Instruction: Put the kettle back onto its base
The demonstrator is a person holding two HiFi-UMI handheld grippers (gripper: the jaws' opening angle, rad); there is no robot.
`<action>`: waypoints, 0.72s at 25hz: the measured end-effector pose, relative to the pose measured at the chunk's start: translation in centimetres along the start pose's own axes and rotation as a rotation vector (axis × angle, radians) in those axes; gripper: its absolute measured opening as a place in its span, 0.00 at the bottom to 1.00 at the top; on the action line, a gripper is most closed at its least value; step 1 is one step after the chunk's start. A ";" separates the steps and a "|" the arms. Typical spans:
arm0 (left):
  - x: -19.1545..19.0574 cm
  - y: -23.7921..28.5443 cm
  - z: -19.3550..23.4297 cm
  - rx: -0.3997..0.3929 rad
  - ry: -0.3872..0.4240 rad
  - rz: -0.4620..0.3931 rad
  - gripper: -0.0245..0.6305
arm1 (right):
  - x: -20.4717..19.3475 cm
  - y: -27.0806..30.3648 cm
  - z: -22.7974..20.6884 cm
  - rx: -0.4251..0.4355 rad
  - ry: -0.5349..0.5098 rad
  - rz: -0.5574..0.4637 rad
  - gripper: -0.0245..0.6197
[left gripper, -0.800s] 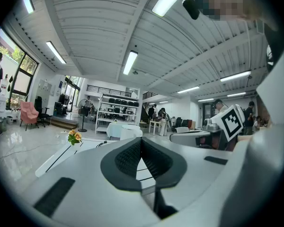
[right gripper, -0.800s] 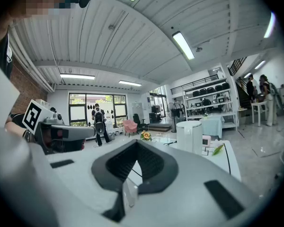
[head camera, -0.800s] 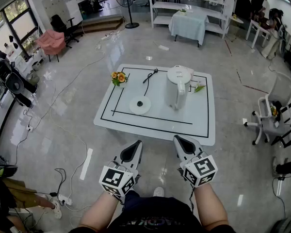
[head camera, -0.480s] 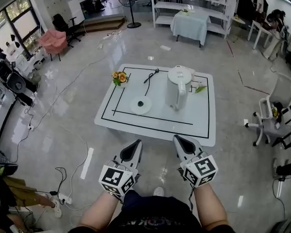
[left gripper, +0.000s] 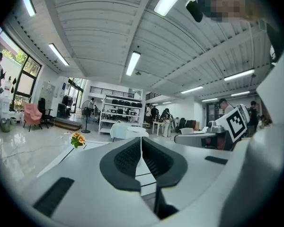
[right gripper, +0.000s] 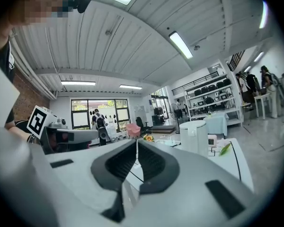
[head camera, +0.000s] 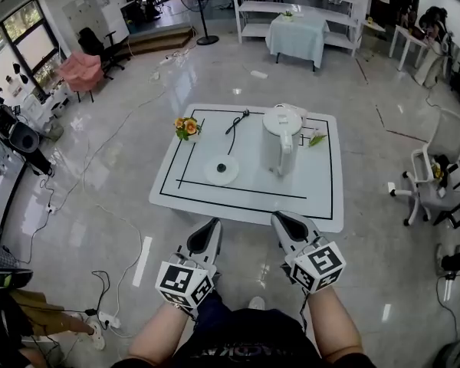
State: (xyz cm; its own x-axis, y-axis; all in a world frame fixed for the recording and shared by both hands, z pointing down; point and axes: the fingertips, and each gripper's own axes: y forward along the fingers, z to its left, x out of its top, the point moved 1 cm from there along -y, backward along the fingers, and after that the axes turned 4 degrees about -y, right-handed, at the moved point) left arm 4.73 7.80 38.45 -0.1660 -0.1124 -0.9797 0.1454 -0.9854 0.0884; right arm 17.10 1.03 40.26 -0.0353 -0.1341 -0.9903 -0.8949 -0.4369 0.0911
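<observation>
A white kettle (head camera: 280, 138) stands upright on a low white table (head camera: 253, 202), right of centre, and shows again as the kettle (right gripper: 194, 135) in the right gripper view. Its round white base (head camera: 221, 169) with a dark centre lies to the kettle's left, a black cord (head camera: 234, 121) running back from it. My left gripper (head camera: 213, 227) and right gripper (head camera: 280, 220) are held side by side short of the table's near edge. Both are shut with nothing between the jaws, as the left gripper (left gripper: 141, 148) and the right gripper (right gripper: 137, 149) show in their own views.
A small bunch of orange flowers (head camera: 187, 127) sits at the table's far left corner, and a green leaf (head camera: 316, 139) lies right of the kettle. A white office chair (head camera: 429, 175) stands to the right. Cables (head camera: 100, 282) trail over the glossy floor at left.
The head view has shifted slightly, so the table sits a little nearer. Both grippers keep the same pose, shut and side by side. Nothing on the table has moved.
</observation>
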 end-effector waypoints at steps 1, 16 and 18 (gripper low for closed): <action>0.0 0.2 0.3 -0.002 0.001 0.000 0.06 | 0.0 0.4 -0.1 -0.002 0.002 0.001 0.05; 1.6 7.0 9.7 -0.144 0.018 0.052 0.42 | 1.9 10.8 -2.3 -0.151 -0.042 0.003 0.38; 1.9 8.2 11.1 -0.181 0.024 0.066 0.48 | 2.4 12.4 -2.8 -0.191 -0.045 0.002 0.43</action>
State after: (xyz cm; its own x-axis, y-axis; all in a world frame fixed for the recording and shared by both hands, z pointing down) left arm -5.24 -1.88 39.36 -0.1271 -0.1712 -0.9770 0.3283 -0.9367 0.1214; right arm 7.18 -7.22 39.28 -0.0606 -0.0968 -0.9935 -0.7945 -0.5978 0.1067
